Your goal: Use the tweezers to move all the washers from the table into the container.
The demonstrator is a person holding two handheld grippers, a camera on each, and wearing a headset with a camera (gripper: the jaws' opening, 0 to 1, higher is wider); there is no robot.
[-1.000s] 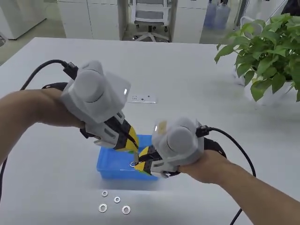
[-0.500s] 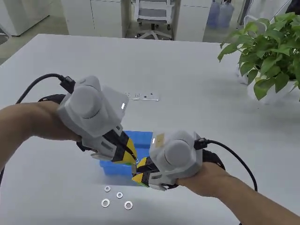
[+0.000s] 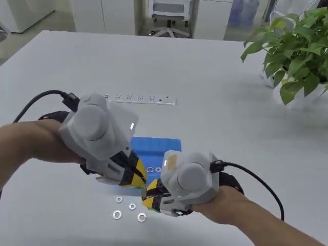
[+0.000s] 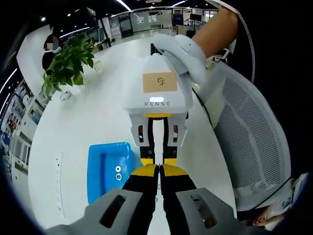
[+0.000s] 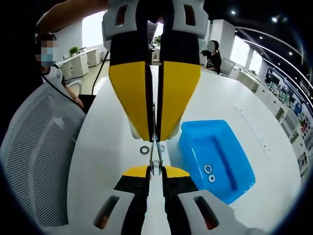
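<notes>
The blue container (image 3: 154,146) holds two washers (image 3: 154,169), which also lie on its floor in the right gripper view (image 5: 210,173). Several loose washers (image 3: 130,209) lie on the white table just in front of it. My left gripper (image 3: 141,180) and right gripper (image 3: 148,197) meet tip to tip at the container's near edge, above the loose washers. Thin metal tweezers (image 5: 155,147) run between the two pairs of yellow jaws, and both pairs are closed on them. One loose washer (image 5: 145,150) lies beside the tweezers' line. The left gripper (image 4: 159,169) faces the right gripper's white body (image 4: 156,93).
A white power strip (image 3: 138,97) lies on the table beyond the container. A potted plant (image 3: 294,46) stands at the far right. Cables trail from both grippers. A mesh office chair (image 4: 254,137) is close to the table's near edge.
Both grippers, still joined at the tips, have come back from over the container toward the loose washers. The head camera has tilted, so the table has shifted in view.
</notes>
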